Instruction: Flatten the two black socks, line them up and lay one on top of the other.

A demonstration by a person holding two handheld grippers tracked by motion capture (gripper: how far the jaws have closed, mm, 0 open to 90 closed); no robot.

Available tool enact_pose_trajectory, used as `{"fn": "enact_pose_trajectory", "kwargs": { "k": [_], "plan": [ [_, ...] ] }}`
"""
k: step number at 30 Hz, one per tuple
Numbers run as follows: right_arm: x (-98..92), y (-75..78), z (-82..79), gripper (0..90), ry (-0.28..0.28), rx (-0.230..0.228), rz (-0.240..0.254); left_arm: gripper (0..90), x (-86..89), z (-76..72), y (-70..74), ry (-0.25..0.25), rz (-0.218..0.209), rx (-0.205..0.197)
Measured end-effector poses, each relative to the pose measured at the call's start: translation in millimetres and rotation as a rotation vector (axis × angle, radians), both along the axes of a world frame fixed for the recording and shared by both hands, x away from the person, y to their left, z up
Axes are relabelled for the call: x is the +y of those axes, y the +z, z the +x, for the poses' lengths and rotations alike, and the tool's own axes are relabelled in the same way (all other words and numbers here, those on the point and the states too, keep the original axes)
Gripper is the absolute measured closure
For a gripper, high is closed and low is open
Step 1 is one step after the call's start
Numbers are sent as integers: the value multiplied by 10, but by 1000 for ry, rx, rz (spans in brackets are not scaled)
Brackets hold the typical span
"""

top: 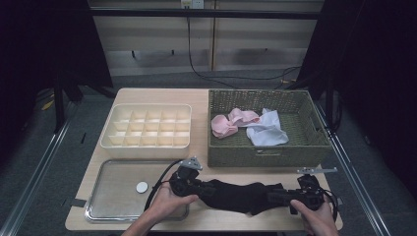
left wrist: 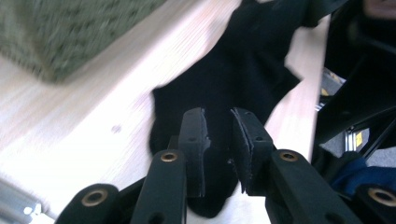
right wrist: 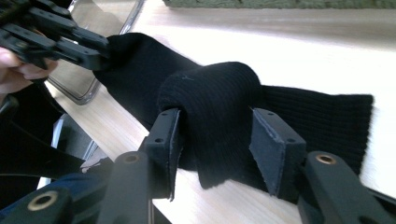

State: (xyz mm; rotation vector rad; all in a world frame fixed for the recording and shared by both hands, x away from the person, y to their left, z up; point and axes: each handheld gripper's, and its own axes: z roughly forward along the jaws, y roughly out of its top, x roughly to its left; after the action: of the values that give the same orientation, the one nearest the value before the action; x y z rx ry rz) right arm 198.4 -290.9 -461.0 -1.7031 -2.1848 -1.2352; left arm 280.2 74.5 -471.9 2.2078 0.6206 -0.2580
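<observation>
A black sock [top: 233, 195] lies stretched along the table's front edge, between my two grippers. My left gripper [top: 199, 187] is at its left end. In the left gripper view the jaws [left wrist: 218, 135] stand a little apart over the sock [left wrist: 243, 60], with a narrow gap between the pads. My right gripper [top: 275, 196] is at the sock's right end. In the right gripper view its jaws [right wrist: 215, 135] stand wide around a bunched fold of the sock [right wrist: 215, 93]. The left pad is against the cloth and the right pad is clear of it.
A woven basket [top: 265, 152] behind the sock holds a pink cloth [top: 228, 122] and a white cloth [top: 268, 129]. A cream divided box [top: 110, 142] stands at the back left. A metal tray [top: 113, 172] with a small white disc [top: 142, 187] lies at the front left.
</observation>
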Motion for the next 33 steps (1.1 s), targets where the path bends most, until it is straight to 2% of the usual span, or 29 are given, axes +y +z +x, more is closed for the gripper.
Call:
{"fn": "enact_pose_trajectory", "kwargs": {
  "k": [2,4,6,11,14,18,20,22,24,26,29,31,33],
  "plan": [
    [-13,19,-10,507,0,-2,0,744,40,32,-69,14,12,19],
    [-34,54,-33,497,-14,-6,16,739,72,44,-105,31,28,23],
    [-63,85,-52,496,-15,-15,11,731,108,53,-108,37,44,22],
    [-111,103,-57,501,-44,-16,11,728,137,53,-95,46,37,26],
    [-121,102,-34,546,-66,-11,17,732,141,45,-84,44,34,21],
    [-53,51,63,547,-75,9,-3,728,150,59,-68,52,32,18],
    [-18,22,126,533,-75,-1,-14,721,166,69,-54,60,11,21],
    [40,-9,173,564,-56,1,-22,717,187,83,-31,73,9,15],
    [137,-42,184,602,2,-7,-65,704,202,100,-24,86,5,14],
    [202,-91,185,692,32,-3,-92,692,222,124,-25,104,-7,22],
    [249,-180,193,751,43,19,-109,633,237,149,-27,133,5,21],
    [277,-230,196,781,51,25,-119,592,220,158,-45,130,2,30],
    [293,-259,199,791,51,26,-108,560,189,163,-70,143,26,37]
  ]
}}
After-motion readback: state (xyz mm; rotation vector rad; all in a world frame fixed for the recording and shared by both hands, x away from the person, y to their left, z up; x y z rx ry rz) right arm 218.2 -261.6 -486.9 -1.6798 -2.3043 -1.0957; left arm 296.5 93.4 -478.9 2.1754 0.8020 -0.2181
